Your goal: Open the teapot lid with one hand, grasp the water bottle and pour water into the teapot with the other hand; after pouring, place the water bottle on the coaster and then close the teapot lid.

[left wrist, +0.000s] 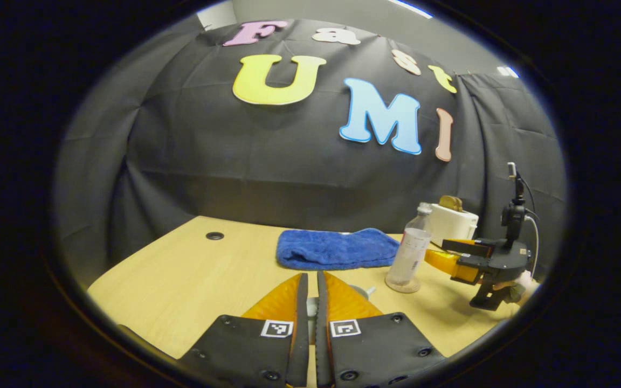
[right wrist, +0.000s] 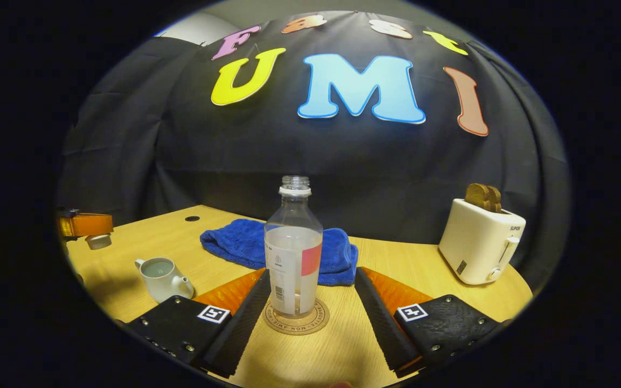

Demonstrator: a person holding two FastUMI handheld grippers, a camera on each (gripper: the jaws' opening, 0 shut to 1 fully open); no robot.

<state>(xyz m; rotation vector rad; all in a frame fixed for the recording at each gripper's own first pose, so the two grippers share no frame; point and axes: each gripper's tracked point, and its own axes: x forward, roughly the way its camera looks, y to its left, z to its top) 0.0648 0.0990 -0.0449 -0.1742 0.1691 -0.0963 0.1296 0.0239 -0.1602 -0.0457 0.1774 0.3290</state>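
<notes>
Blue towel; white teapot; cream toaster.

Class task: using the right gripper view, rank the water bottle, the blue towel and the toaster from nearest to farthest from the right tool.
1. Water bottle: upright on the coaster, between the open fingers of the right tool.
2. Blue towel: directly behind the bottle, mid-table.
3. Toaster: far right, near the table's back edge.

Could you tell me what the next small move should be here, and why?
Probably bring the left gripper, which seems to hold the lid, over the teapot to close it. The teapot stands open with water inside, the water bottle already stands on the coaster, and the right gripper is open around it.
</notes>
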